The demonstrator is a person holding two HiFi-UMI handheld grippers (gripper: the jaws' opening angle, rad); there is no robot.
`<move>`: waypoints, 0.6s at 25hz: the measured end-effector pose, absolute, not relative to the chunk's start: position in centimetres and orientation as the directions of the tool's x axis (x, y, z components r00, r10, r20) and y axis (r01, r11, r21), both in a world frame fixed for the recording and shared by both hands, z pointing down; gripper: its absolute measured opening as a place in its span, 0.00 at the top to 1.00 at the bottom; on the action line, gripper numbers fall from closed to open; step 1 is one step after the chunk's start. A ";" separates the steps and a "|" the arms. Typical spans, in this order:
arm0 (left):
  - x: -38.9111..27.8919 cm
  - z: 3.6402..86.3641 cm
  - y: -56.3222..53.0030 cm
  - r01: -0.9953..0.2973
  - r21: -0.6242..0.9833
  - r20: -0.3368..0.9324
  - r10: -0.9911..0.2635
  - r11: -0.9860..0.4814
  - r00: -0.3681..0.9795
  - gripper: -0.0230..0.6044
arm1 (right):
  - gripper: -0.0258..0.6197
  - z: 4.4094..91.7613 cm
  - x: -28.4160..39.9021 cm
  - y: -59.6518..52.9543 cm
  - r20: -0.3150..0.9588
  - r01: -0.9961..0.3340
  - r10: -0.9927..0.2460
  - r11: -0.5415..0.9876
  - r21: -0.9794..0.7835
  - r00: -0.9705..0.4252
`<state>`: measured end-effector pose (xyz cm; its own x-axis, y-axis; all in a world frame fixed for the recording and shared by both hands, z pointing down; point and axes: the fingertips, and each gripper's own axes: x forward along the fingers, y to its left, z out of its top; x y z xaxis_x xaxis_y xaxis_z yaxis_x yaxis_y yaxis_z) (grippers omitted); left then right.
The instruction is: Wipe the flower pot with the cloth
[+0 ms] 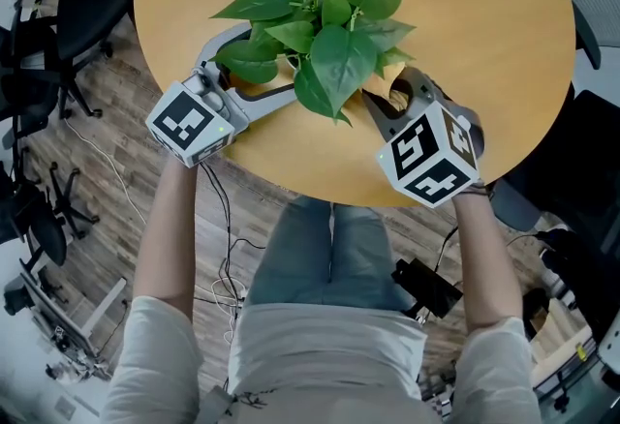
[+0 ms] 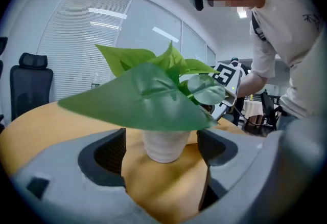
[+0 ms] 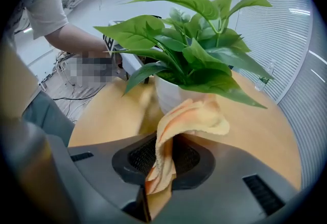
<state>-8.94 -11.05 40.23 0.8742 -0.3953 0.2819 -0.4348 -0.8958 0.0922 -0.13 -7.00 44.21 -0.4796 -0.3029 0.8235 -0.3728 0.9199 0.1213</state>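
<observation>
Flower pot (image 2: 163, 146): white, ribbed, standing near the near edge of the round wooden desk (image 1: 465, 15). From above its leaves (image 1: 334, 35) hide it almost completely.

Left tool (image 1: 254, 72): comes in from the near left on an outstretched forearm and lies about level. Jaws are wide apart, one pad on each side of the pot with a gap at both, so no grip.

Right tool (image 3: 164, 159): comes in from the near right, tilted down toward the desk. Jaws are clamped on an orange cloth (image 3: 189, 115). The cloth's free end bunches up at the pot's side under the leaves; can't tell if it actually touches.

In the way: leaves overhang both tools.

Around: cables (image 1: 218, 219) on the wood floor by the person's legs, black office chair (image 2: 29, 85) beyond the desk.
</observation>
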 end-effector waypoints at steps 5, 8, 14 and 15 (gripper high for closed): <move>-7.2 39.5 -12.1 -0.329 0.101 0.241 -0.298 -0.939 0.924 0.23 | 0.87 44.3 -0.1 -7.0 0.824 -0.379 -0.301 0.918 0.114 -0.481; -6.7 39.2 -11.9 -0.288 0.122 0.223 -0.256 -0.950 0.941 0.24 | 0.87 44.2 -0.2 -7.0 0.822 -0.385 -0.297 0.917 0.104 -0.487; -6.1 39.3 -11.6 -0.293 0.140 0.188 -0.265 -0.946 0.946 0.31 | 0.87 43.9 2.3 -8.5 0.827 -0.446 -0.332 0.888 0.112 -0.453; -5.9 39.3 -11.5 -0.300 0.139 0.187 -0.273 -0.944 0.944 0.31 | 0.87 44.0 3.0 -9.0 0.829 -0.464 -0.342 0.878 0.116 -0.442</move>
<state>-5.93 -11.50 39.34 0.9438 -0.2725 0.1870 -0.3001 -0.9437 0.1394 2.99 -9.04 44.03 -0.4415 -0.3421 0.8295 -0.4636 0.8785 0.1156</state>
